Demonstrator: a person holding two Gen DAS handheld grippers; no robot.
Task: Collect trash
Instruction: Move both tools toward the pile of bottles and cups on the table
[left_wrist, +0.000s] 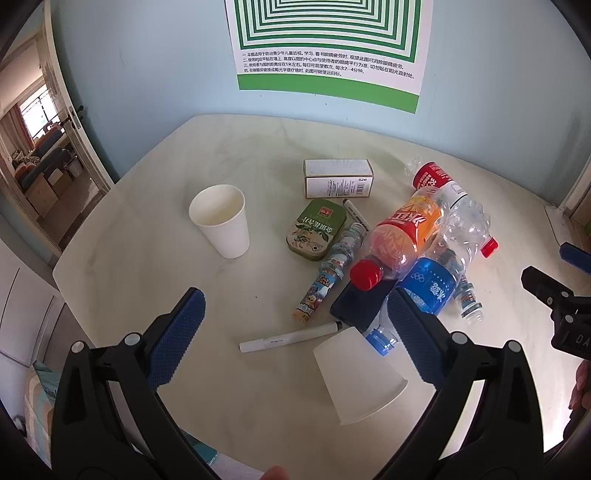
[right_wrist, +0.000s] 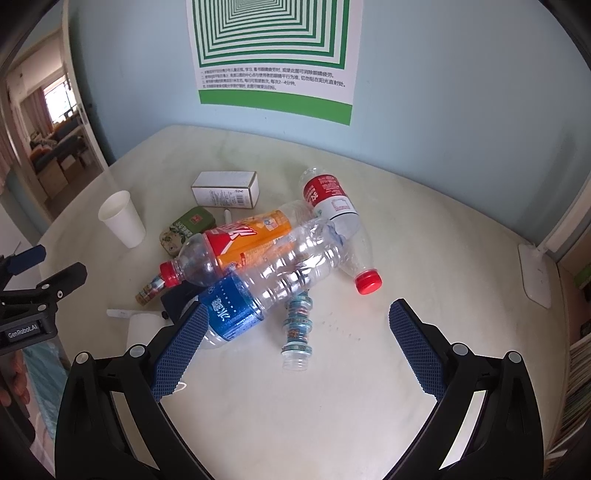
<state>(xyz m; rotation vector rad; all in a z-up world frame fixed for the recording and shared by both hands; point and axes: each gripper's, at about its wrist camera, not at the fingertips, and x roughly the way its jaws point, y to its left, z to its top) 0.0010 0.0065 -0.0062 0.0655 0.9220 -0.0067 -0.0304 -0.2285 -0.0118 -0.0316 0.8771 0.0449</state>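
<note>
Tipped paper cup (left_wrist: 360, 376), bottle pile (right_wrist: 266, 258), bare table (right_wrist: 443, 229) rightward

From my seat, the dark flat object (left_wrist: 360, 301) lies mostly hidden under the bottle pile, the poster (left_wrist: 327, 44) is cut off above, and its small print is unreadable.

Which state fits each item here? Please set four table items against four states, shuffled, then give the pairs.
Items:
1. far paper cup
2. near paper cup
3. orange-label bottle
4. green tin

States:
A. lying flat, lid closed
B. upright, mouth up
C. on its side, red cap on
D. upside down, mouth on the table

Pairs: 1-B, 2-D, 3-C, 4-A
</note>
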